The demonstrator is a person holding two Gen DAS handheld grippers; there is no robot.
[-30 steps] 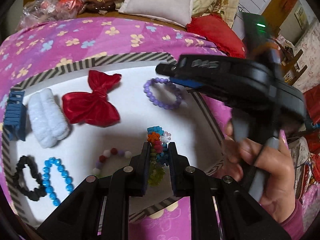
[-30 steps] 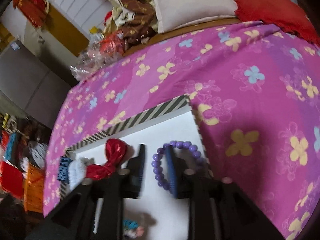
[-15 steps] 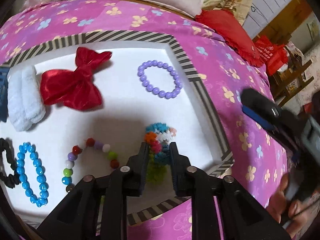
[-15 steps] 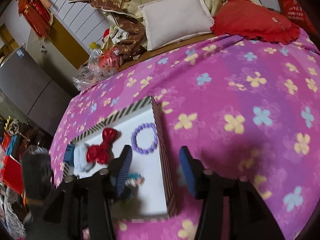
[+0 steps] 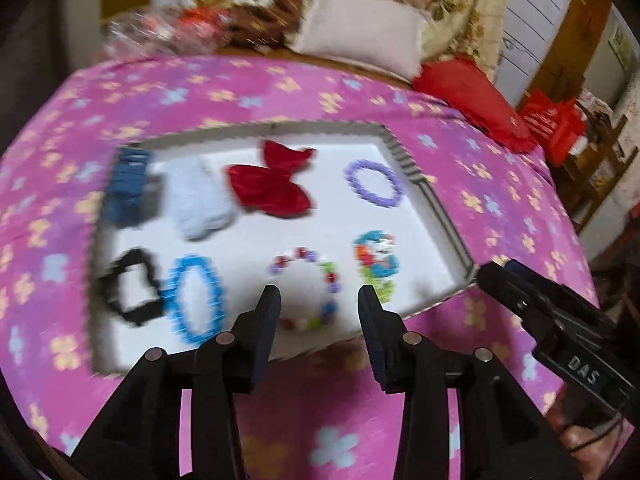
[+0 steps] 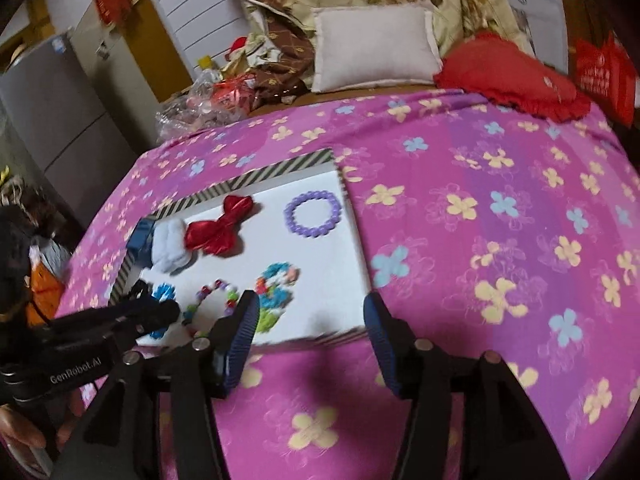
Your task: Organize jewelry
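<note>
A white tray with a striped rim lies on the pink floral cloth. In it lie a purple bead bracelet, a red bow, a white scrunchie, a blue claw clip, a black scrunchie, a blue bead bracelet, a mixed-bead bracelet and a multicoloured flower bracelet. My left gripper hovers over the tray's near edge, jaws opening and empty. My right gripper hangs off the near right corner, jaws opening and empty.
A white pillow and a red cushion lie beyond the cloth, with crumpled bags at the back left. A grey fridge stands far left. A hand holds the left gripper.
The left gripper let go of the flower bracelet and drew back toward the tray's near edge. The right gripper left the purple bracelet, opened wider and withdrew past the near right corner.
</note>
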